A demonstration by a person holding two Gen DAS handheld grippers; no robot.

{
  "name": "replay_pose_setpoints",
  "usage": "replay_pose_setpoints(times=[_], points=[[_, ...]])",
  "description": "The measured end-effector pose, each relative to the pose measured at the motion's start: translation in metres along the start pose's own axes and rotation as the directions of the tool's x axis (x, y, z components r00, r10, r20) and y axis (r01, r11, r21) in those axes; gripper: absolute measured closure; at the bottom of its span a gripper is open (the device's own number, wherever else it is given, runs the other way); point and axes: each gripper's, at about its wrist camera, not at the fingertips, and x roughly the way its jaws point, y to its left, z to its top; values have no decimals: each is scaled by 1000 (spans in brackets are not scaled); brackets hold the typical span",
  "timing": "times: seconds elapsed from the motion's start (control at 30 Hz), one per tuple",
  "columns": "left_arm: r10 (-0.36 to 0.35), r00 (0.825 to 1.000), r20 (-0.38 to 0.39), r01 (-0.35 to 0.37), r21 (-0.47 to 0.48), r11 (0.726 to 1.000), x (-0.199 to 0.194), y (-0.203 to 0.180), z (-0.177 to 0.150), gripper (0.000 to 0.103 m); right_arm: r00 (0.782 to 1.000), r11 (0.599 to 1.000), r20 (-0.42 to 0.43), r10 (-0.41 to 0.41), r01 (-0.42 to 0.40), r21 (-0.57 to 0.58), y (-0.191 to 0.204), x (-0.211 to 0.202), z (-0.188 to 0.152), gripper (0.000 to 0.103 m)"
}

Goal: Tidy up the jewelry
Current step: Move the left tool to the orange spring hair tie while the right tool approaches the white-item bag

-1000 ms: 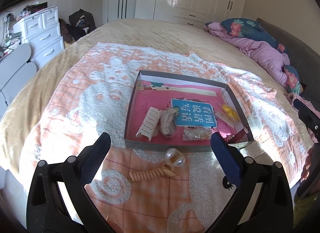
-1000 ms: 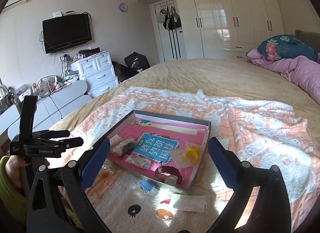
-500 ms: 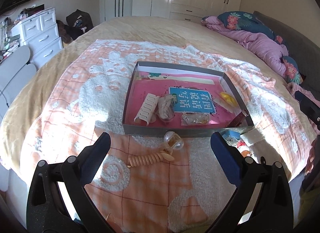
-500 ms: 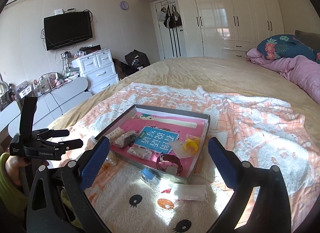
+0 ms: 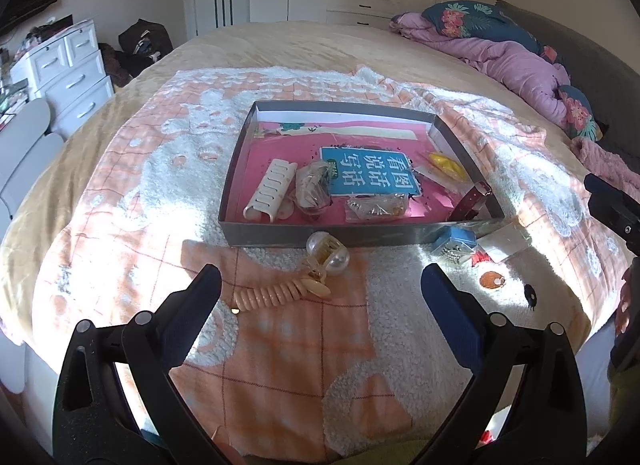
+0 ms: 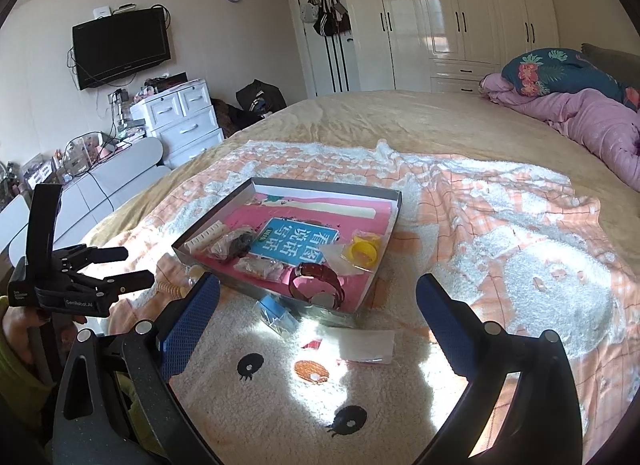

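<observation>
Change: both cameras now further back from grey tray [image 5: 280, 240] than a second ago; more blanket foreground visible.

Left gripper [image 5: 320, 293]: fingers wide apart, empty, above coiled hair tie [image 5: 267, 296]. Right gripper [image 6: 318, 299]: fingers wide apart, empty.

Meaning: judged a pause between picks; no item in hand.

Loose, outside tray on blanket: clear bead clip [image 5: 328, 253], blue packet [image 5: 456, 245], white pouch [image 6: 362, 346].

In tray: watch [image 6: 318, 289], yellow ring [image 6: 362, 251], white comb [image 5: 271, 190].

Hard to read: bagged contents; right gripper cut off at left view's edge.

"看图说话写话" on blue booklet [image 5: 370, 172]
</observation>
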Motion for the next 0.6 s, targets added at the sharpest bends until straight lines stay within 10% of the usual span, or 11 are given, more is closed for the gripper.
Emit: replay_pose_setpoints(times=[0.6], points=[[18, 997, -80, -18, 8, 1000, 25, 6, -24, 10, 992, 997, -111, -59, 64, 40, -22, 32, -39, 5]])
